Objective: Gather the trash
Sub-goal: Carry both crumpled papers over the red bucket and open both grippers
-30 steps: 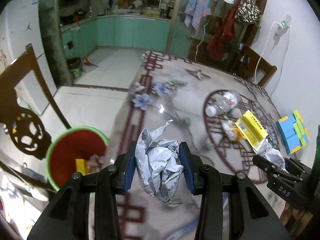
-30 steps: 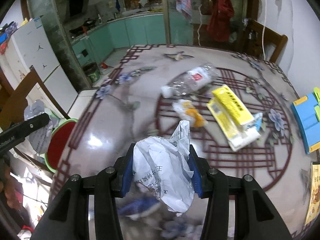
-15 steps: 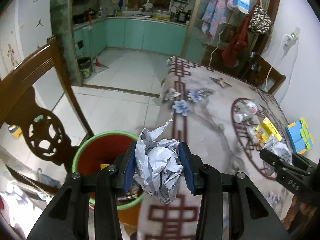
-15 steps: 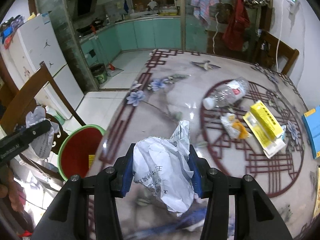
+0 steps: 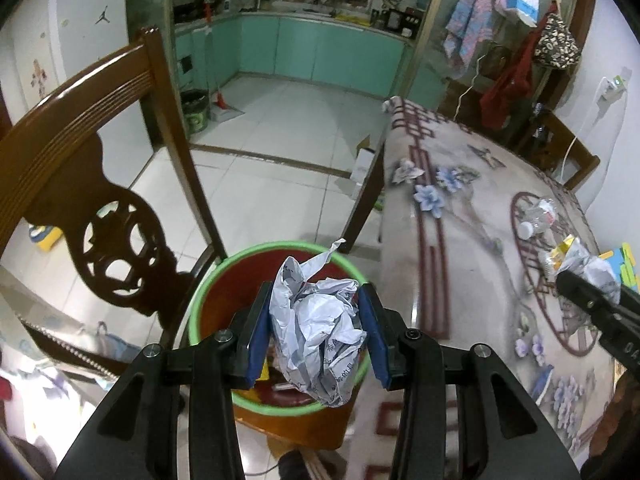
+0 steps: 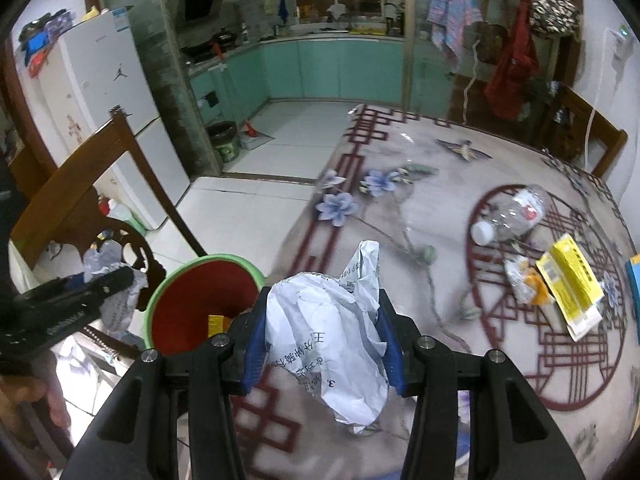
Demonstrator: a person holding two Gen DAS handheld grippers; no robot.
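My left gripper (image 5: 316, 334) is shut on a crumpled ball of printed paper (image 5: 320, 332) and hangs directly over the red bin with a green rim (image 5: 208, 292) beside the table. Some scraps lie at the bottom of that bin. My right gripper (image 6: 322, 338) is shut on a second crumpled paper (image 6: 328, 344) over the table's left edge, with the bin (image 6: 200, 304) just to its left. The left gripper (image 6: 96, 288) with its paper shows at the left of the right wrist view. A plastic bottle (image 6: 512, 212), a yellow box (image 6: 570, 280) and a small wrapper (image 6: 524, 284) lie on the table.
A dark wooden chair (image 5: 92, 184) stands close to the left of the bin. The table with a floral cloth (image 6: 400, 208) fills the right side. A blue and green block (image 5: 624, 260) sits near the table's right edge. White tiled floor lies beyond, with a small dark bin (image 5: 195, 110) farther off.
Both grippers have swung left from over the table toward the bin, each keeping its paper. The left one now hangs over the bin's mouth; the right one has reached the table's left edge.
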